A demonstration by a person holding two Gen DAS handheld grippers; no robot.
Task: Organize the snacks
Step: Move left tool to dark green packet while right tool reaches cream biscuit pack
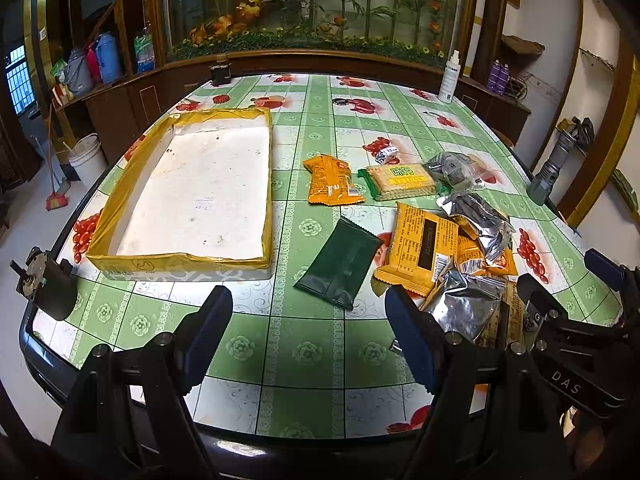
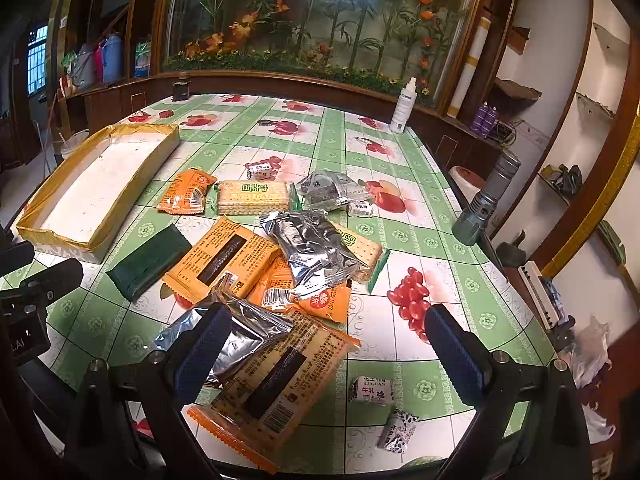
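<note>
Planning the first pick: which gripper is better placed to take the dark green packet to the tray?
Left. The left gripper, open, faces the dark green packet beside the empty tray; the right gripper hangs over the packet pile.

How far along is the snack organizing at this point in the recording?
Nothing is sorted yet: the yellow-rimmed tray sits empty. Nothing is in hand: the left gripper and right gripper are both open above the table. Everything remains: the dark green packet, orange packets, silver packets, crackers and small candies.
</note>
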